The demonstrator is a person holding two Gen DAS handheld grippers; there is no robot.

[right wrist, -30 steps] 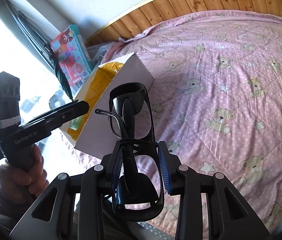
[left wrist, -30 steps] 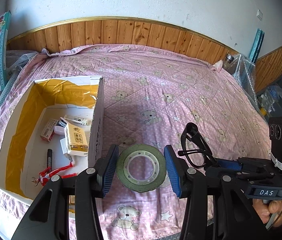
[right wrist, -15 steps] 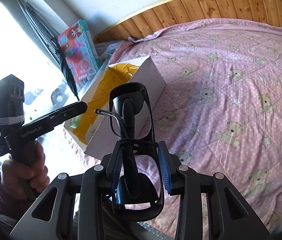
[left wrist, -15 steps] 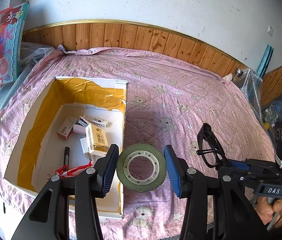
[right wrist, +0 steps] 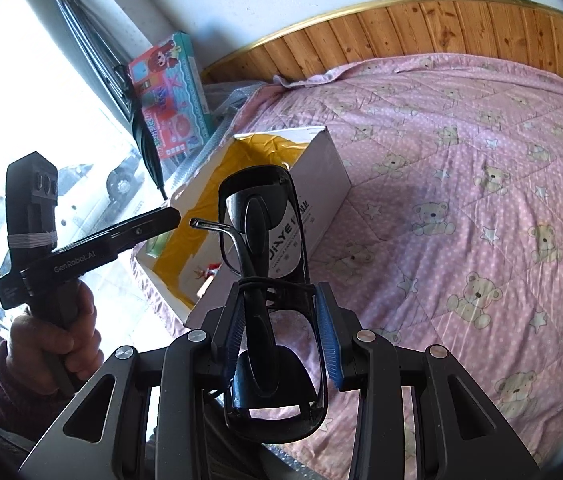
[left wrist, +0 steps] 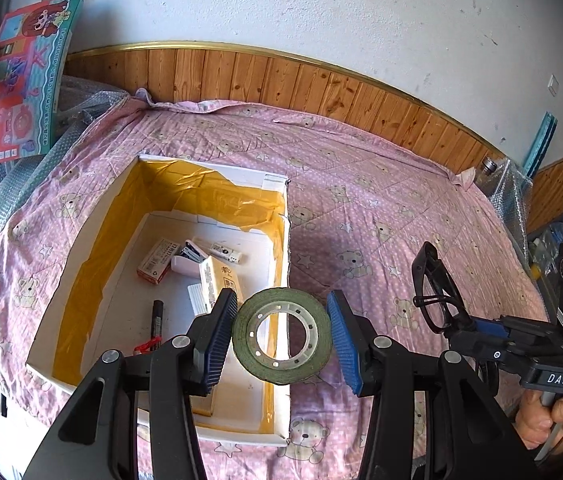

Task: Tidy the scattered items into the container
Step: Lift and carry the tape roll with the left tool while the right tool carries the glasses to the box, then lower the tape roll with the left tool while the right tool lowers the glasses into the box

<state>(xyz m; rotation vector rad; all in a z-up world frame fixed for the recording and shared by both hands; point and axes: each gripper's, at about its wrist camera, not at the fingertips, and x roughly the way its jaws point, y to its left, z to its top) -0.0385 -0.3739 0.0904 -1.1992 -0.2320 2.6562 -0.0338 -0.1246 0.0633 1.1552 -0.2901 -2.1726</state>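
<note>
While our left tool (left wrist: 283,336) clamps the round green tape roll (left wrist: 281,340) over the yellow-lined white cardboard box (left wrist: 277,184) and our right tool (right wrist: 277,332) grips black-framed glasses (right wrist: 269,280), we should clear the rim before releasing.

Tape roll (left wrist: 281,342): green, white inner core, lower centre of frame, held on edge between blue pads, over the box's right wall.

Glasses (right wrist: 269,280): black frame, folded, upright in centre of frame, clamped between blue pads.

Box (left wrist: 277,392): white, yellow-taped interior, open top, left of frame on pink bed; contains small cartons, black marker, red-handled item.
</note>
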